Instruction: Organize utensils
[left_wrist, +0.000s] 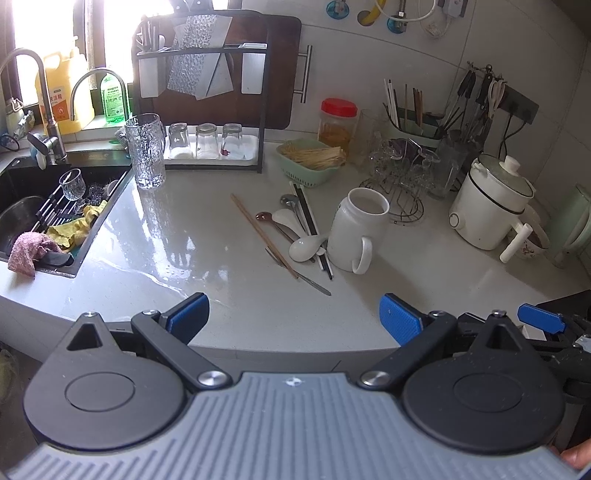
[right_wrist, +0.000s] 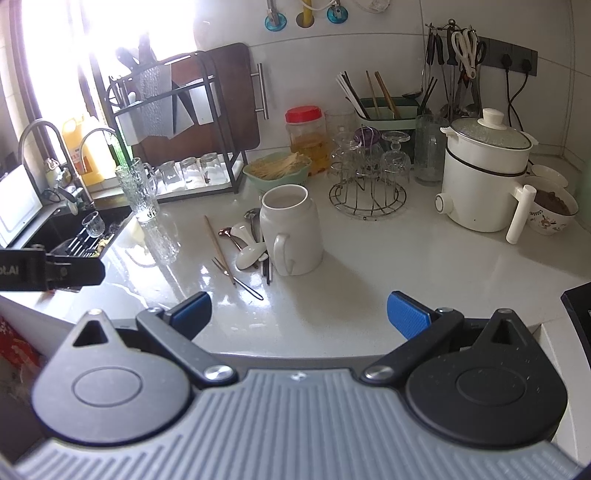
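Observation:
A white mug (left_wrist: 356, 230) stands upright and empty on the grey counter; it also shows in the right wrist view (right_wrist: 291, 230). Left of it lie loose utensils: a white ceramic spoon (left_wrist: 304, 247), wooden chopsticks (left_wrist: 262, 236), black-and-white chopsticks (left_wrist: 314, 229), a brown spoon (left_wrist: 264, 218), a metal spoon (left_wrist: 290, 201) and a thin metal fork (left_wrist: 299, 275). The same pile lies left of the mug in the right wrist view (right_wrist: 247, 251). My left gripper (left_wrist: 293, 317) is open and empty near the counter's front edge. My right gripper (right_wrist: 299, 314) is open and empty there too.
A sink (left_wrist: 48, 218) with cloths and a glass is at the left. A tall glass pitcher (left_wrist: 145, 151), a rack with upturned glasses (left_wrist: 207, 142), a green basket (left_wrist: 310, 162), a wire glass stand (right_wrist: 367, 173), a white electric pot (right_wrist: 484, 173) and a green utensil holder (right_wrist: 384, 107) line the back.

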